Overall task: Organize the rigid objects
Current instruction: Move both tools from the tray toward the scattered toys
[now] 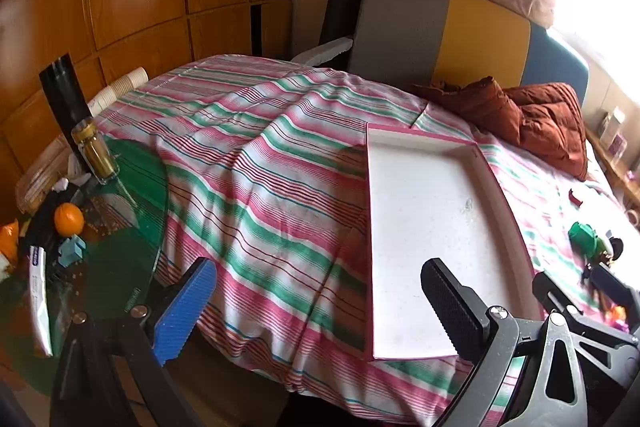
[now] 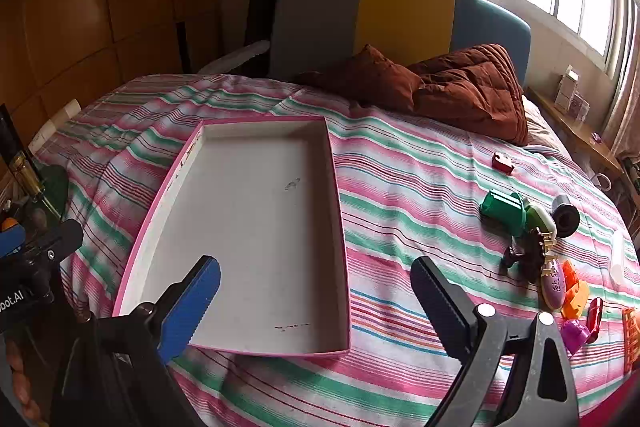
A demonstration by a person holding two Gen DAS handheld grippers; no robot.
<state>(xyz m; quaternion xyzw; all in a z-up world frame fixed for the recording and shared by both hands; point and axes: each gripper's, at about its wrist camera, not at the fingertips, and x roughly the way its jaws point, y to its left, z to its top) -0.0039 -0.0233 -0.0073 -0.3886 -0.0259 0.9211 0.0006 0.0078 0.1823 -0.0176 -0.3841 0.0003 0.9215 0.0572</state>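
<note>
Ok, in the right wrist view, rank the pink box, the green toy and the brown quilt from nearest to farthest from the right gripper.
1. Pink box, just ahead of the right gripper, leftward.
2. Green toy, farther right.
3. Brown quilt, far back by the headboard.

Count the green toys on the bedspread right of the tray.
2: a dark green cylinder toy right of the pink-rimmed tray, and a lime-green piece touching its right side. The cluster may hide others.

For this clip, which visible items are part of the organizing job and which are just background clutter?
Part of the job:
- pink-rimmed tray, nothing in it
- pile of small plastic toys on the bedspread
- red toy piece, apart from the pile
- left hand-held gripper and right hand-held gripper, both open

Lying about:
- brown quilt
- orange
- glass jar
- striped bedspread
</note>
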